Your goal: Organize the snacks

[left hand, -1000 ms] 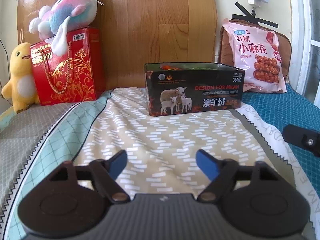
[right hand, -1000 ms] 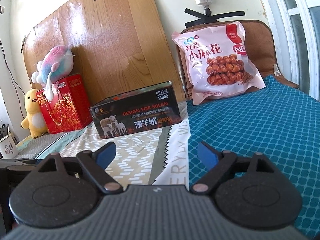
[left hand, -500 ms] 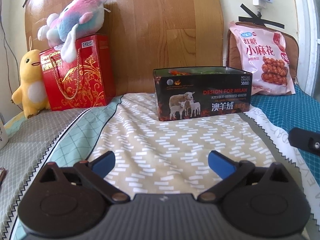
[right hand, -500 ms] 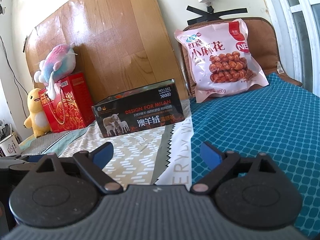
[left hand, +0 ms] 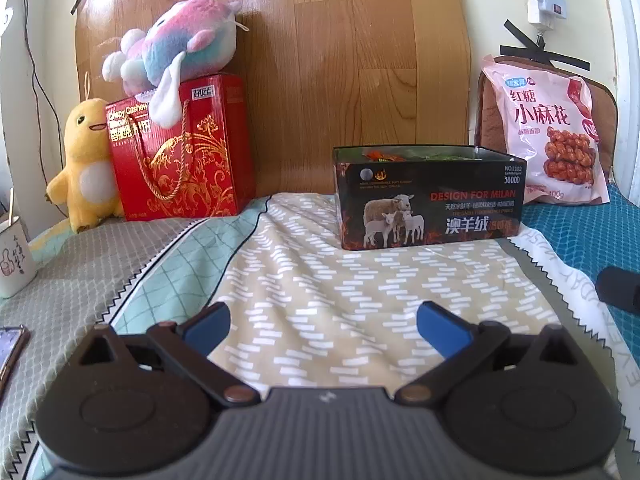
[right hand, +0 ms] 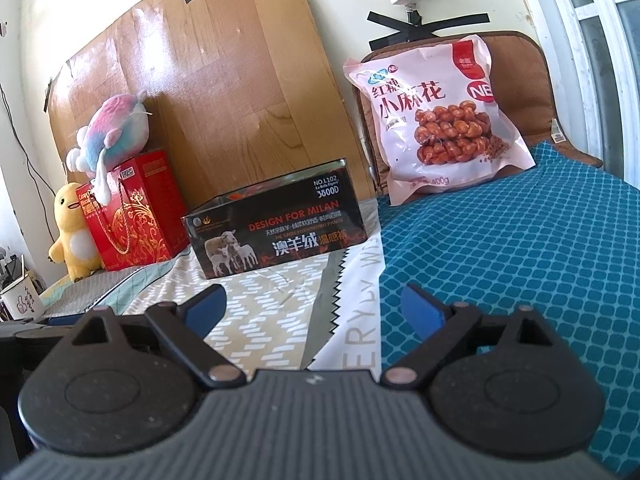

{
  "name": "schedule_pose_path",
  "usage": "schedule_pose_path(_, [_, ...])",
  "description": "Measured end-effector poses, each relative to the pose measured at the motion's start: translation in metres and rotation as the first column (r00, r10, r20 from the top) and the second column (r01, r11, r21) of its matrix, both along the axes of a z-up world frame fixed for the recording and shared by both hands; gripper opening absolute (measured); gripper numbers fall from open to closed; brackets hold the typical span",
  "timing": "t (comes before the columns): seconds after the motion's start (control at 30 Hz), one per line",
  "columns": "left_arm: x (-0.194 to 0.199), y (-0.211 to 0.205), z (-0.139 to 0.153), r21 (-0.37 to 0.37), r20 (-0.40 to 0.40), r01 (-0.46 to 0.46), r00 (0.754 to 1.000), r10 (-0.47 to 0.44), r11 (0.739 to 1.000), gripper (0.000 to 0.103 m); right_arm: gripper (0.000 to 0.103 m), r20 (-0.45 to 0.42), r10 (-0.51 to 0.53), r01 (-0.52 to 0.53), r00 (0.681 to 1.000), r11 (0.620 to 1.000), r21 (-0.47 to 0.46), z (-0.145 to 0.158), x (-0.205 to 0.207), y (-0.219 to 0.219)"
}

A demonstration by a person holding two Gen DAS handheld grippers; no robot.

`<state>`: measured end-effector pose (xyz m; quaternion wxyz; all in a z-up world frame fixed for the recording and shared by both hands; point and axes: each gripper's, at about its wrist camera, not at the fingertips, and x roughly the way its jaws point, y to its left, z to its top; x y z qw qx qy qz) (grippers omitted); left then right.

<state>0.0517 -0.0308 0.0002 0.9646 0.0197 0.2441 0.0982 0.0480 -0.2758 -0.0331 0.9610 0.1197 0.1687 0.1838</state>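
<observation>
A black open-top box (left hand: pixel 430 196) printed with sheep stands on the patterned bedcover; snack packets show inside over its rim. It also shows in the right wrist view (right hand: pixel 276 228). A pink snack bag (left hand: pixel 554 136) of twisted dough leans upright on a brown cushion at the right, also in the right wrist view (right hand: pixel 436 120). A red cashew gift box (left hand: pixel 180 152) stands at the left. My left gripper (left hand: pixel 324 328) is open and empty, well short of the black box. My right gripper (right hand: pixel 314 308) is open and empty, over the bedcover's edge.
A pastel plush (left hand: pixel 180 48) lies on the red box and a yellow plush (left hand: pixel 84 160) stands beside it. A white mug (left hand: pixel 14 256) and a phone's edge (left hand: pixel 10 350) are at the far left. A wooden board (left hand: pixel 340 60) backs the bed.
Both grippers have drawn back from the black box and stayed open. The left view has swung left, bringing the mug and phone into sight.
</observation>
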Motion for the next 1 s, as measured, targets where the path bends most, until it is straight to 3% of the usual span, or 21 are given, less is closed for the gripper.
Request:
schedule_pose_path(0.47, [0.008, 0.003, -0.004, 0.016, -0.053, -0.041, 0.998, 0.042, 0.999, 0.103, 0.097, 0.0, -0.005, 0.005, 1.0, 1.0, 0.001, 0.0, -0.001, 0.001])
schedule_pose_path(1.0, [0.01, 0.003, -0.004, 0.025, -0.061, -0.04, 0.997, 0.041, 0.999, 0.103, 0.097, 0.0, -0.009, 0.009, 1.0, 1.0, 0.003, -0.001, -0.001, 0.001])
